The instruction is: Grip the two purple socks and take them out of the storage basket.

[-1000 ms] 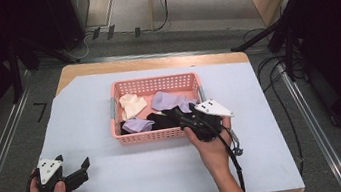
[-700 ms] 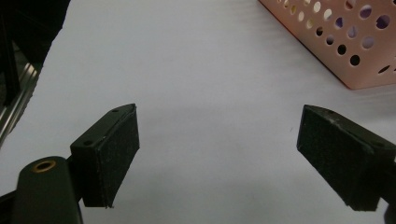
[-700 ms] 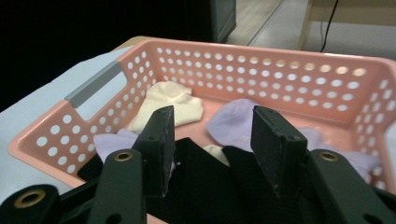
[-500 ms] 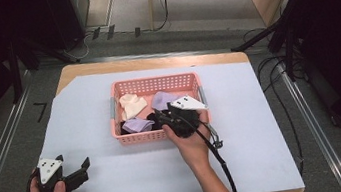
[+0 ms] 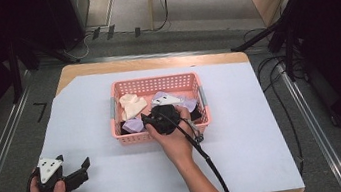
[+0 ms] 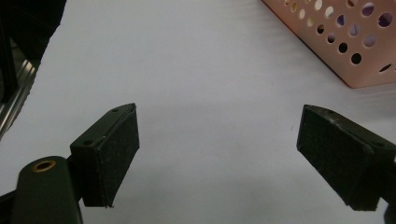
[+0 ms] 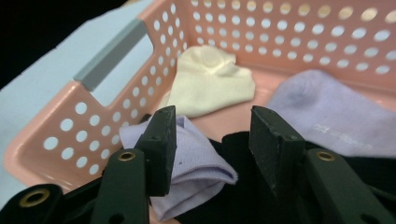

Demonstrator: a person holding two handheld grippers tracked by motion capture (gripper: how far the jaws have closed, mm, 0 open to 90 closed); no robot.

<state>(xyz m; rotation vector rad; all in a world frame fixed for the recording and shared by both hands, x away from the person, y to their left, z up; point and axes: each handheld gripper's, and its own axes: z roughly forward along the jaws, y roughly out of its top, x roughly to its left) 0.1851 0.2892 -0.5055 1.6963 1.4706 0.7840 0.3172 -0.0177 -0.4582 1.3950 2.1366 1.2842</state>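
Observation:
A pink perforated basket [image 5: 151, 81] stands mid-table and holds a cream sock [image 5: 132, 105], two lavender socks and a black sock [image 5: 195, 115]. My right gripper [image 5: 148, 122] reaches into the basket's front left part. In the right gripper view its jaws [image 7: 212, 116] have just been closing. They straddle the folded lavender sock [image 7: 196, 154], with the black sock [image 7: 238, 144] behind it, and the pads do not press on either. The cream sock [image 7: 210, 81] and the second lavender sock [image 7: 327, 112] lie farther back. My left gripper [image 5: 72, 161] rests open at the table's front left, with nothing between its fingers [image 6: 219, 116].
A pale sheet [image 5: 244, 131] covers the wooden table, which ends close behind the basket. A grey handle [image 7: 112, 60] sits in the basket's near side wall. In the left gripper view a corner of the basket [image 6: 345, 51] shows. Cables and metal rails lie on the floor around the table.
My right gripper has moved left across the basket, from its right front to its left front, and its jaws have narrowed. The left gripper has stayed put.

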